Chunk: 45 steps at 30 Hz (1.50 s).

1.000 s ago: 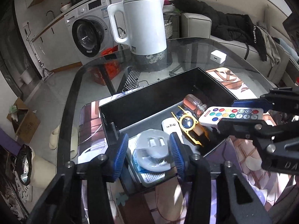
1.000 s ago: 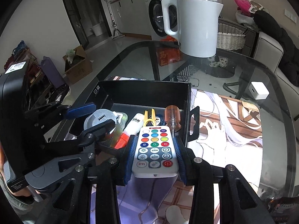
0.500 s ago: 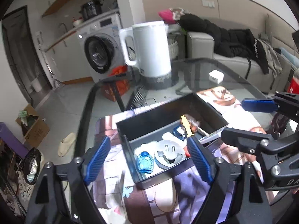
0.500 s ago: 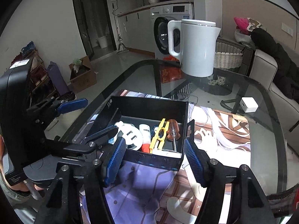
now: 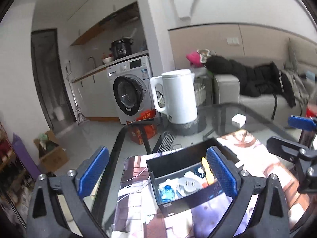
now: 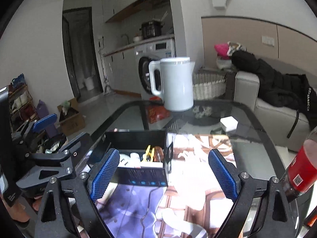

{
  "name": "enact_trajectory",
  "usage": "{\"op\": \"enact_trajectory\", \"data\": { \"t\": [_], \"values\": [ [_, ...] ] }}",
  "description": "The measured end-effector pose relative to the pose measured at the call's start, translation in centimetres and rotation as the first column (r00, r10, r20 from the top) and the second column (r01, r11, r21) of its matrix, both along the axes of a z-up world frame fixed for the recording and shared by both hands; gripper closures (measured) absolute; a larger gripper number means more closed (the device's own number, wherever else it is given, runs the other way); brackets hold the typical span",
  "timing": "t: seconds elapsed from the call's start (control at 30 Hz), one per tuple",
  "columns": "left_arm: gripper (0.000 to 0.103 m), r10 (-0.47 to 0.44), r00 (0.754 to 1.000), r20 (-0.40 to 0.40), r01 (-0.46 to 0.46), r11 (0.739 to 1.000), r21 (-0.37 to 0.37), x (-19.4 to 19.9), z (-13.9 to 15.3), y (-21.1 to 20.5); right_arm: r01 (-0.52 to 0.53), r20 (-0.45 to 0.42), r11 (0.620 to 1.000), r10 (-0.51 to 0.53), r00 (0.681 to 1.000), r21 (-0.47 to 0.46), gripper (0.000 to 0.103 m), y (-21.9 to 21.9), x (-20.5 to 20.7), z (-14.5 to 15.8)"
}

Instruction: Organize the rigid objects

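Observation:
A black open box [image 5: 179, 157] [image 6: 138, 138] sits on the printed mat on the glass table. It holds a grey round plug adapter [image 5: 188, 184], a blue bottle [image 5: 167, 191], a yellow tool [image 6: 147, 153], a screwdriver [image 6: 158, 154] and a white remote [image 6: 151, 165]. My left gripper [image 5: 158, 173] is open and empty, raised back from the box. My right gripper [image 6: 165, 175] is open and empty, pulled back in front of the box. Each gripper shows in the other's view, the right [image 5: 297, 136] and the left [image 6: 51, 134].
A white electric kettle [image 5: 177, 97] [image 6: 174, 85] stands at the table's far side. A small white charger block [image 5: 238, 120] [image 6: 228, 123] lies to the right of it. A red-labelled bottle [image 6: 301, 170] stands at the right edge. A washing machine and a sofa lie beyond the glass table [image 6: 255, 138].
The right gripper let the remote go into the box and opened. The left gripper released the plug adapter into the box. Both grippers rose and pulled back from the box.

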<state>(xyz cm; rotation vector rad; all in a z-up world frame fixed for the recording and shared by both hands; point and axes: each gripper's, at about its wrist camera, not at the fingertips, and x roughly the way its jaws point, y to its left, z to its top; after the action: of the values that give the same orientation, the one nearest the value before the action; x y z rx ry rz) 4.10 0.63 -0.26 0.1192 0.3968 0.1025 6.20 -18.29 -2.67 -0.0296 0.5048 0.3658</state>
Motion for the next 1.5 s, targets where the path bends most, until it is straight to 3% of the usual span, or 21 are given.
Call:
{"op": "enact_trajectory", "data": {
  "t": [0.07, 0.2, 0.33, 0.7, 1.03, 1.5],
  "values": [
    [0.003, -0.002, 1.000, 0.008, 0.002, 0.999, -0.047, 0.1, 0.5, 0.7, 0.009, 0.070, 1.000, -0.008, 0.998, -0.005, 0.009, 0.1, -0.7, 0.6],
    [0.000, 0.027, 0.999, 0.039, -0.024, 0.997, -0.070, 0.0, 1.1, 1.4, -0.016, 0.175, 1.000, 0.016, 0.984, 0.001, 0.005, 0.4, -1.9, 1.8],
    [0.000, 0.019, 0.997, 0.069, -0.015, 0.998, -0.068, -0.7, 1.3, 1.3, -0.038, 0.218, 0.999, 0.041, 0.975, -0.016, 0.004, 0.8, -2.6, 2.1],
    [0.000, 0.002, 0.995, 0.095, 0.000, 1.000, -0.023, -1.6, 1.5, 0.6, -0.012, 0.213, 1.000, 0.010, 0.977, 0.008, 0.003, 0.2, -2.2, 1.7],
    [0.000, 0.031, 0.998, 0.054, -0.027, 0.998, -0.063, -1.1, 1.4, 1.5, 0.015, 0.200, 1.000, -0.015, 0.980, 0.000, 0.002, 0.1, -1.8, 1.5],
    [0.000, 0.036, 0.997, 0.064, -0.033, 0.998, -0.044, -1.1, 1.5, 1.1, -0.002, 0.193, 1.000, 0.004, 0.981, -0.012, 0.002, 0.3, -1.9, 1.4]
  ]
}}
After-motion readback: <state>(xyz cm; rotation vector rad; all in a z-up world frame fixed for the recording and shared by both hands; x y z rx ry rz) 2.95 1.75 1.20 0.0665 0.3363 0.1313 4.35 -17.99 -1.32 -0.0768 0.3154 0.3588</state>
